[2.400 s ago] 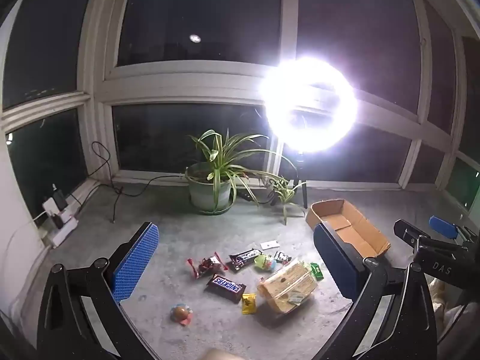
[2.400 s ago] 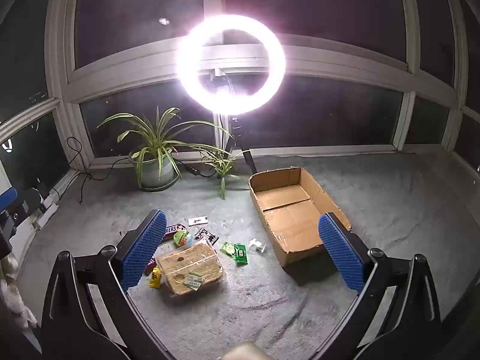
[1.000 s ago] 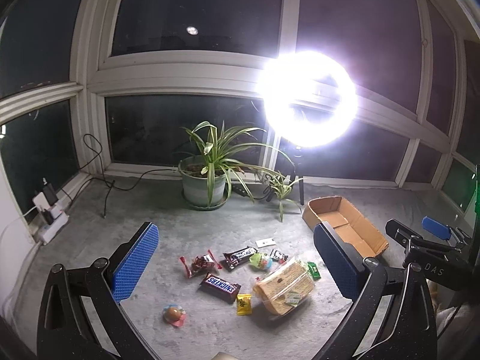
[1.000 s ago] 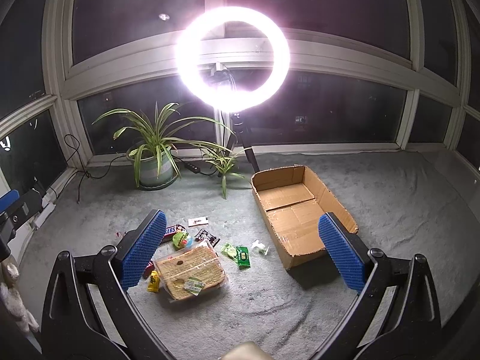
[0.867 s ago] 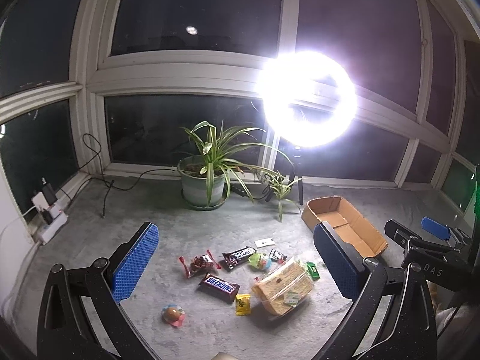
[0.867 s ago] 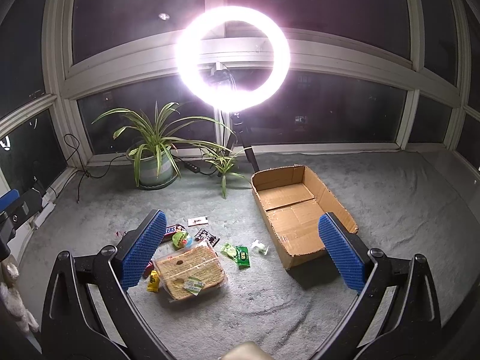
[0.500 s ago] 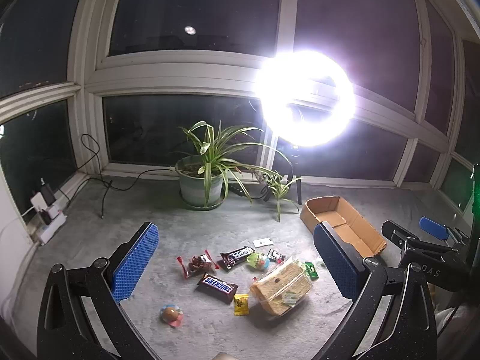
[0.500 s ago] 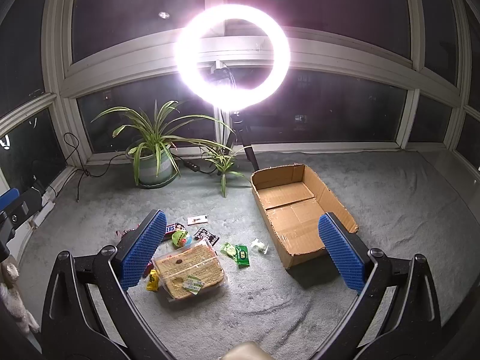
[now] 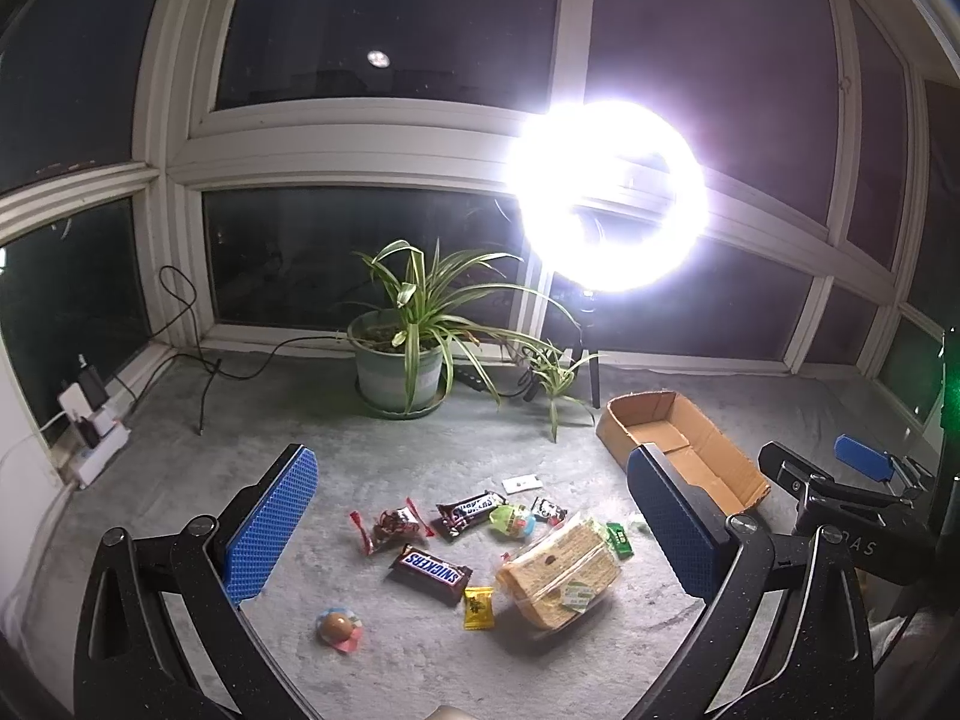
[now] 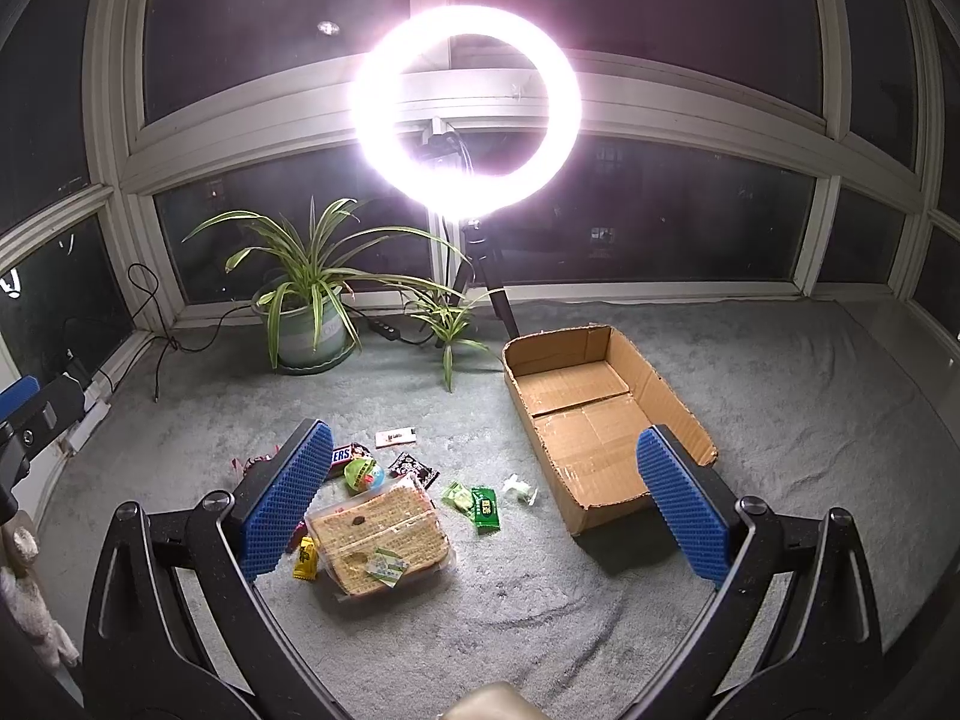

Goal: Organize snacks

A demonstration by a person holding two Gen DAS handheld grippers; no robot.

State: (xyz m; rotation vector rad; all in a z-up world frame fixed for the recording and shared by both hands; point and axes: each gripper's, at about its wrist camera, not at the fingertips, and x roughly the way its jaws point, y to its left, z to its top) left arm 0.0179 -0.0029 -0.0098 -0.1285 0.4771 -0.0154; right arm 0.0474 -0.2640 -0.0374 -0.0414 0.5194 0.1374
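Observation:
Several snacks lie scattered on the grey carpet: a clear bag of crackers [image 9: 561, 573] [image 10: 381, 531], a Snickers bar [image 9: 431, 566], a second chocolate bar [image 9: 471, 513], a red-wrapped candy [image 9: 390, 525], a yellow packet [image 9: 479, 607], a round orange sweet [image 9: 338, 628] and green packets [image 10: 483, 507]. An empty cardboard box [image 10: 600, 414] [image 9: 678, 456] stands to their right. My left gripper [image 9: 474, 525] hovers open above the snacks, holding nothing. My right gripper [image 10: 483, 498] is open too, high above the green packets, left of the box.
A potted spider plant [image 9: 405, 369] and a smaller plant [image 10: 447, 315] stand by the window wall. A bright ring light on a tripod [image 10: 465, 105] is behind the box. A power strip and cables [image 9: 93, 438] lie at the far left.
Both views have drifted slightly, so the snacks and box sit a little further away and lower. Neither gripper has opened, shut or touched anything.

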